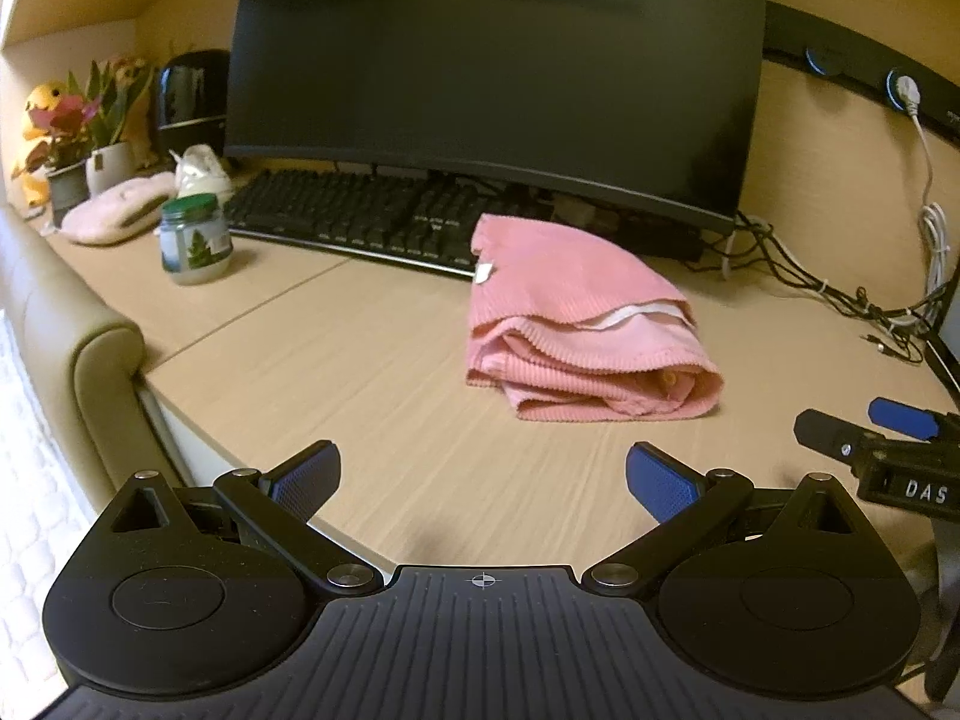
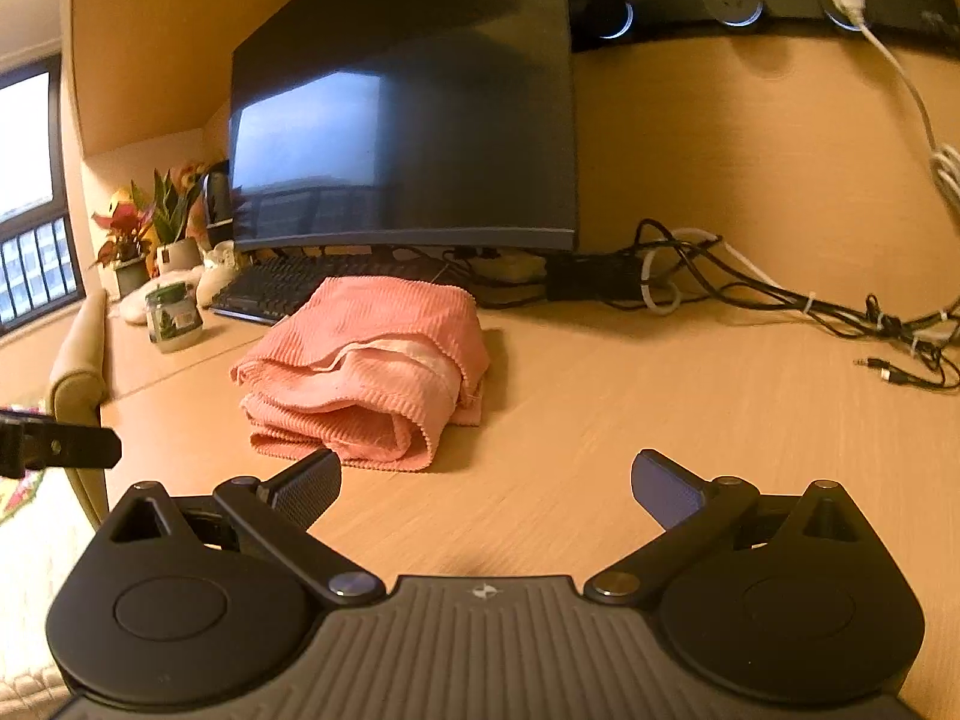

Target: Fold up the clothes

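Left wrist view shows the left gripper (image 1: 480, 480) spread wide, holding nothing, its blue ribbed pads (image 1: 660, 489) hovering over the pale woodgrain desk (image 1: 372, 372). Ahead lies the pink ribbed garment (image 1: 576, 324), folded into a soft bundle by the black keyboard (image 1: 360, 216). Right wrist view shows the right gripper (image 2: 486, 489) equally spread and empty, just short of the garment's rolled edge.

Pale wood desk (image 1: 372, 360) and wall (image 2: 750, 150), dark monitor (image 1: 492, 72) far, window (image 2: 30, 198) at left
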A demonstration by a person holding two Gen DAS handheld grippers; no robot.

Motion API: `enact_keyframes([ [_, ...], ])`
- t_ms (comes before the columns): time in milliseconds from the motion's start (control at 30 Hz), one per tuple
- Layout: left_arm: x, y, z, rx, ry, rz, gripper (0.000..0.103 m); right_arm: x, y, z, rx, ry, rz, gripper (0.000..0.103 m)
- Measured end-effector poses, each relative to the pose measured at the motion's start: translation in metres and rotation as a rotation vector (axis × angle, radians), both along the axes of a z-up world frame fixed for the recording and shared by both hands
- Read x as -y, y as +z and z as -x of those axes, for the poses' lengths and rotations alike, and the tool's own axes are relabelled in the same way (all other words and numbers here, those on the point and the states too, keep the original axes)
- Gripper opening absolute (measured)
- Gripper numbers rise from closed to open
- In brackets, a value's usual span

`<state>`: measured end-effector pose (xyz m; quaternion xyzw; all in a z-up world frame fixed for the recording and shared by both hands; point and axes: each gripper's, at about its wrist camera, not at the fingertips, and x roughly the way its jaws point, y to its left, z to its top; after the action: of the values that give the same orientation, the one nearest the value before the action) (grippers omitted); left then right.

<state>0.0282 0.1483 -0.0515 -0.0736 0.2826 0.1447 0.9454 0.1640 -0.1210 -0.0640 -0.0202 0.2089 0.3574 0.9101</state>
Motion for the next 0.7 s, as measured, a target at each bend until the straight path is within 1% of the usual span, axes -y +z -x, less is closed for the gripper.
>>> enact_keyframes([
  [267, -0.0043, -0.0037, -0.0018, -0.018, 0.001, 0.010, 0.103, 0.0007, -0.0003, -0.0034, -0.014, 0.003, -0.010, 0.103],
  [700, -0.0028, -0.0050, -0.0049, -0.025, -0.007, 0.018, 0.103, 0.0026, -0.0021, -0.0069, -0.039, 0.022, -0.017, 0.103],
])
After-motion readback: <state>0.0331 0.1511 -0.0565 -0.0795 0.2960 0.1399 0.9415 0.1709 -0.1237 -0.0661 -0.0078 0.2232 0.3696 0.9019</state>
